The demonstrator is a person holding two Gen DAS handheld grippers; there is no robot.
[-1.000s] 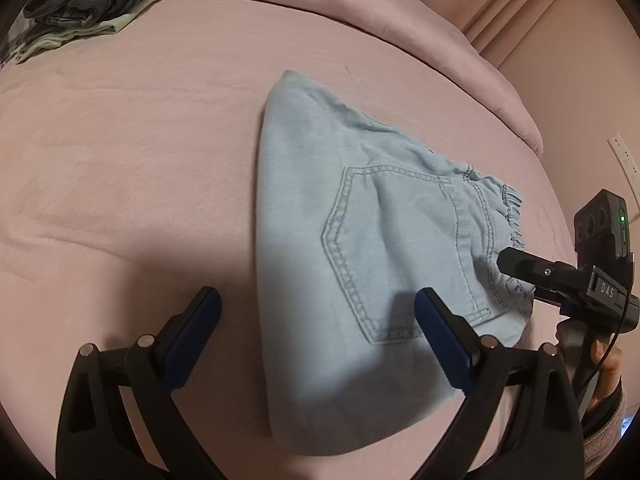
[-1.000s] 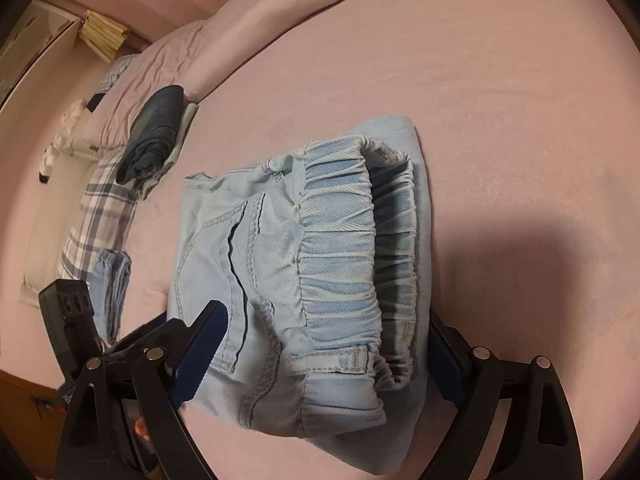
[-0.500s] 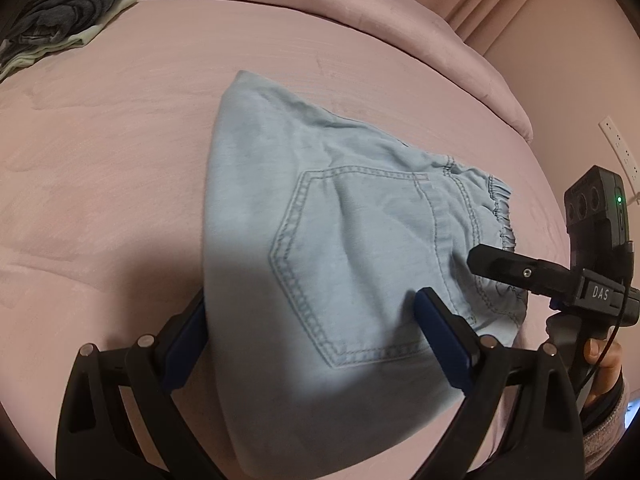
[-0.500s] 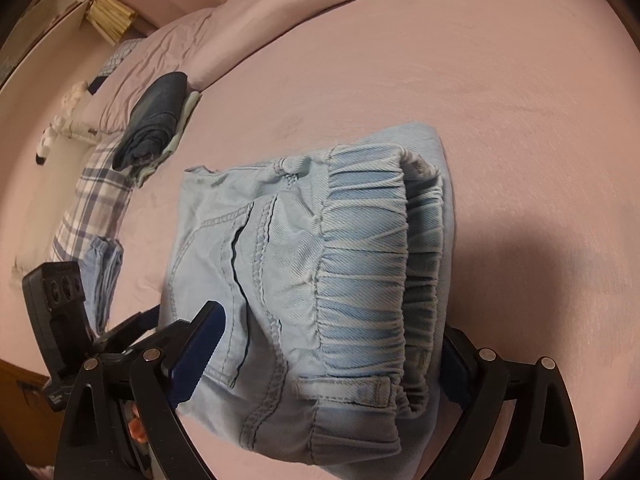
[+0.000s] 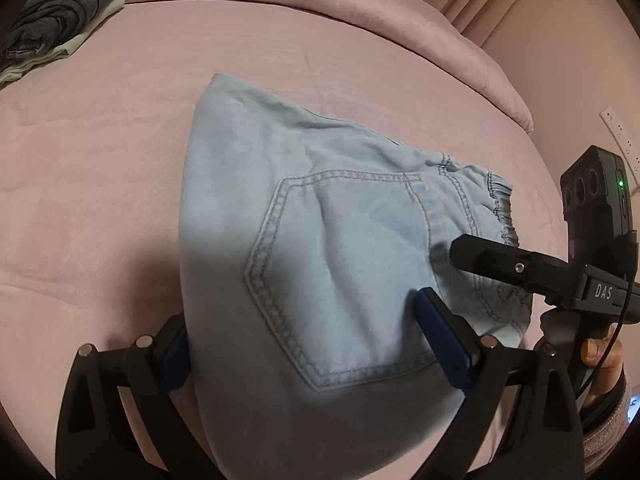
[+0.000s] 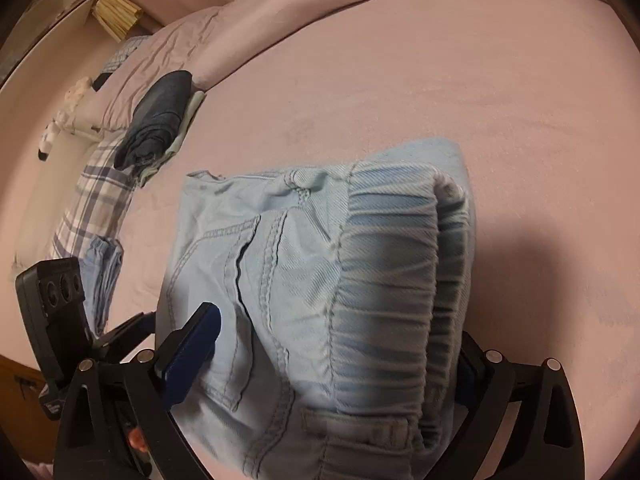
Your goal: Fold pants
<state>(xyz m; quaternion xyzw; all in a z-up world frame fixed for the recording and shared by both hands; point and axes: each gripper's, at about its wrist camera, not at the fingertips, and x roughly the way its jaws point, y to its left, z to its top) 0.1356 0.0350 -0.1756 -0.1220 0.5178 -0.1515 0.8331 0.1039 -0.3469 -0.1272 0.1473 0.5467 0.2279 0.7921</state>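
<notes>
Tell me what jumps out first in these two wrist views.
The folded light-blue pants dominate, lying mid-bed on the pink bedspread. Both claws are open and straddle the bundle: the left claw at the back-pocket side, the right claw at the gathered elastic waistband. A dark folded garment sits further back, by the pillows.

Light-blue denim pants (image 5: 320, 264) — folded compact (elastic waistband bunched), back pocket up, lying flat

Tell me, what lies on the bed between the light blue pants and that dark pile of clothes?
Nothing but bare pink bedcover. The right wrist view shows that stretch between the pants and the dark pile.
</notes>
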